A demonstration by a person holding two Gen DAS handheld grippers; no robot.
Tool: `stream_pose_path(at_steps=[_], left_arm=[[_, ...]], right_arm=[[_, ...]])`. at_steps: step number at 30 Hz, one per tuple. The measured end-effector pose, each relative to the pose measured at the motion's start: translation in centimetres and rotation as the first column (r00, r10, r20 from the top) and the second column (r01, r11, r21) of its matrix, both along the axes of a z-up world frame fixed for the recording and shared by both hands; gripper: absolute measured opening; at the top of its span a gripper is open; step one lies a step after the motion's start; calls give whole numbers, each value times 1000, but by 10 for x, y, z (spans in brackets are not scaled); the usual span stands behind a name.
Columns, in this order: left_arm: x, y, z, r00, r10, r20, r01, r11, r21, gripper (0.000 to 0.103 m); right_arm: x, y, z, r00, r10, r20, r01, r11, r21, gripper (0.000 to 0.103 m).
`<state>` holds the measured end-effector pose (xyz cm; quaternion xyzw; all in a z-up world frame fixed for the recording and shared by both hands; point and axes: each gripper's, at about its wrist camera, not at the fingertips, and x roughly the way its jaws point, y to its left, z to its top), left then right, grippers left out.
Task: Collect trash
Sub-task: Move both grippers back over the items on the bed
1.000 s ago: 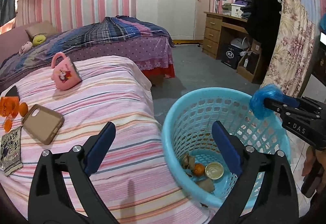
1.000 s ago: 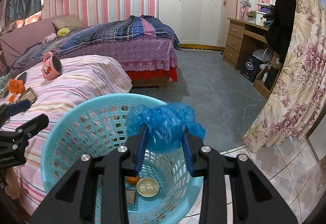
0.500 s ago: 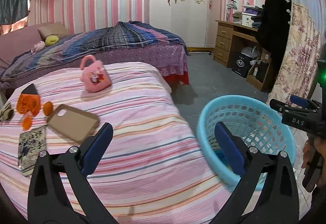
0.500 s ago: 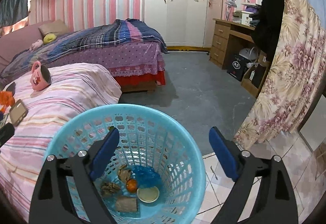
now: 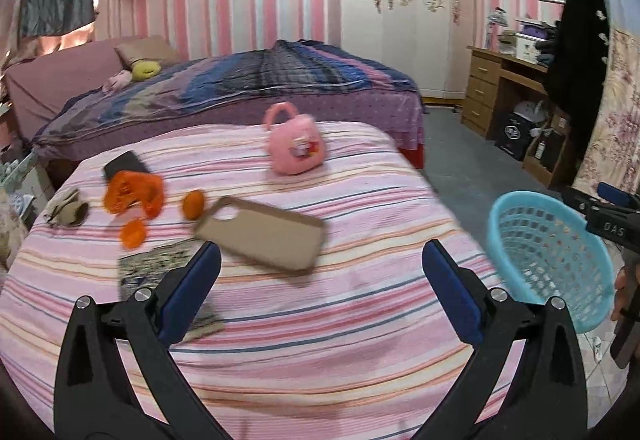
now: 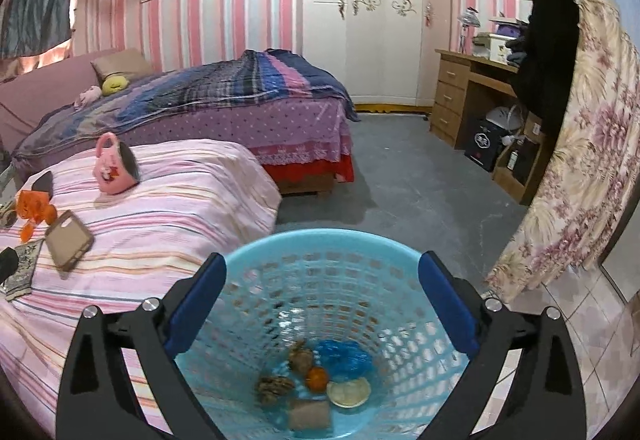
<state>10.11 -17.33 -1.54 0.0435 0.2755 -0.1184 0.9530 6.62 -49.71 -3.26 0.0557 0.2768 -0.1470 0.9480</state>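
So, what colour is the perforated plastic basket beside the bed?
Light blue perforated plastic basket, seen best in the right wrist view.

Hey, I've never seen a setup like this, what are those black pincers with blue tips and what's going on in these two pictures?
A person holds one hand-held gripping tool in each hand, with a wide-angle camera on each looking along its fingers. The left tool is open over a striped bed carrying a phone case, orange peel, a small orange and a pink mug. The right tool has just been opening; it hangs empty above a blue basket, where a crumpled blue bag lies among scraps.
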Motion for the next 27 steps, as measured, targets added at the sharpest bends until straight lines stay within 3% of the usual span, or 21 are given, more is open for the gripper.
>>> stream_pose_path(at_steps=[12, 15, 19, 27], left_arm=[[29, 101, -11, 987, 158, 8, -158, 986, 44, 97], [38, 121, -24, 981, 191, -31, -190, 982, 16, 97], [56, 131, -48, 971, 210, -114, -205, 977, 50, 97], [78, 140, -65, 948, 206, -243, -207, 978, 21, 97]], right_arm=[[37, 75, -1, 995, 96, -28, -97, 995, -33, 96], [46, 95, -3, 992, 122, -43, -124, 991, -48, 96], [55, 115, -6, 987, 149, -60, -152, 987, -57, 96], [75, 148, -12, 975, 203, -89, -209, 976, -62, 96]])
